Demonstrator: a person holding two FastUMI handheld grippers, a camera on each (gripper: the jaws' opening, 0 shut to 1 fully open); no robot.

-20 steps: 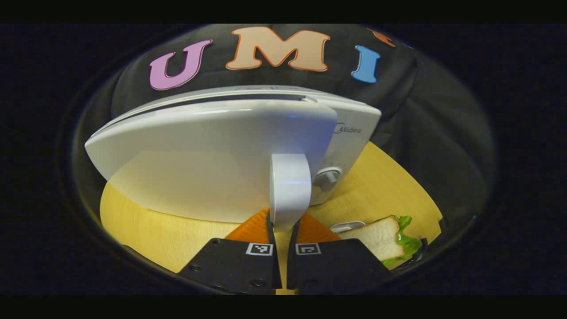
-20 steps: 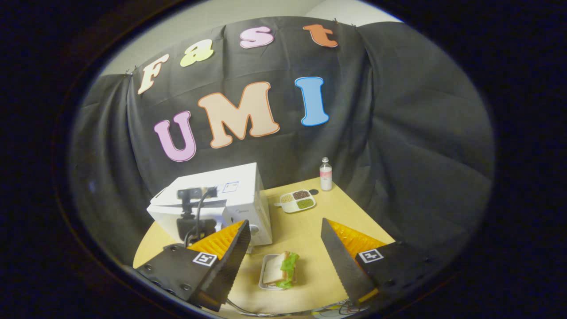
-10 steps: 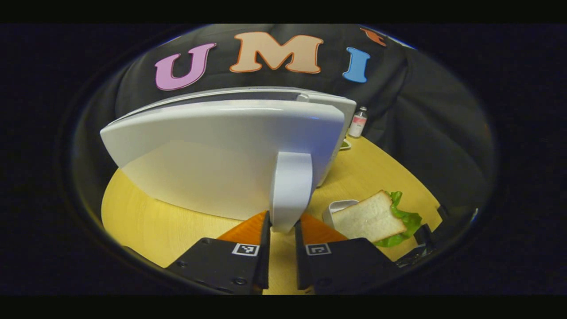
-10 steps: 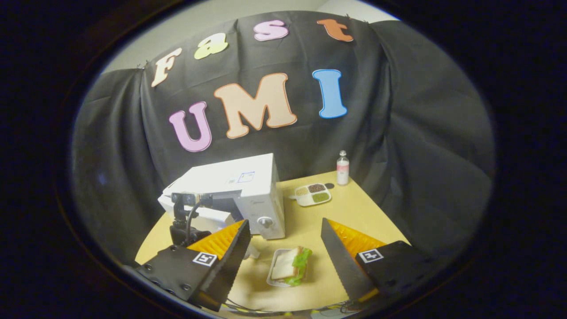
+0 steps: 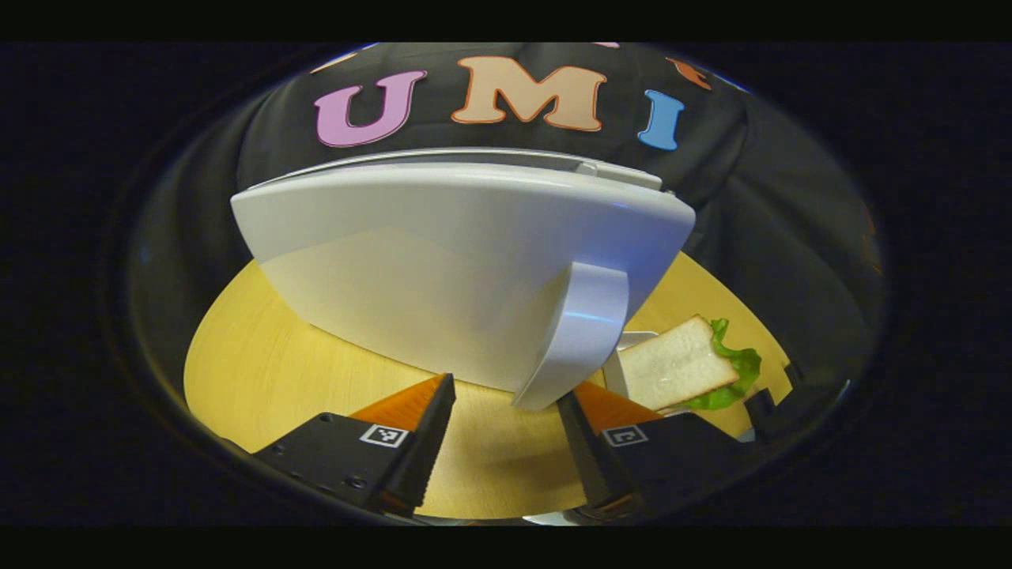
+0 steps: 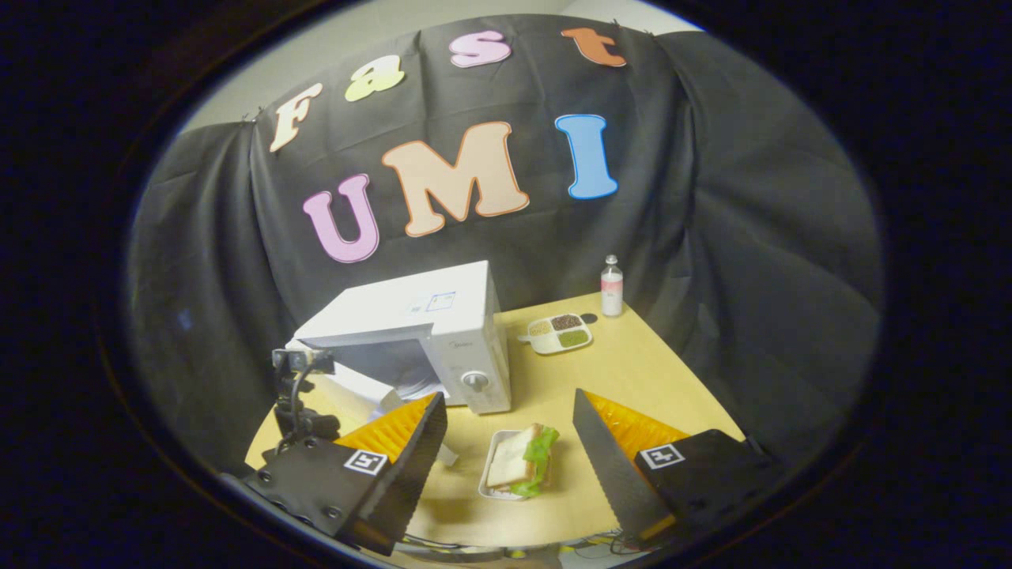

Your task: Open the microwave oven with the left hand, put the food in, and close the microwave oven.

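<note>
Both grippers (image 5: pixel 506 442) (image 6: pixel 510 466) agape, empty; soft sandwich (image 6: pixel 522 470) best lifted by its stiff tray's (image 6: pixel 489 484) rim.

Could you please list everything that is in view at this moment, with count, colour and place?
microwave oven: one, white, left on the table, door swung open
sandwich: one, white bread with green lettuce, in a white tray at the table's front
divided dish: one, white, right of the oven
bottle: one, clear with pink label, far corner
table: one, light wood
left tool: open, at the door handle
right tool: open, above the sandwich
</note>
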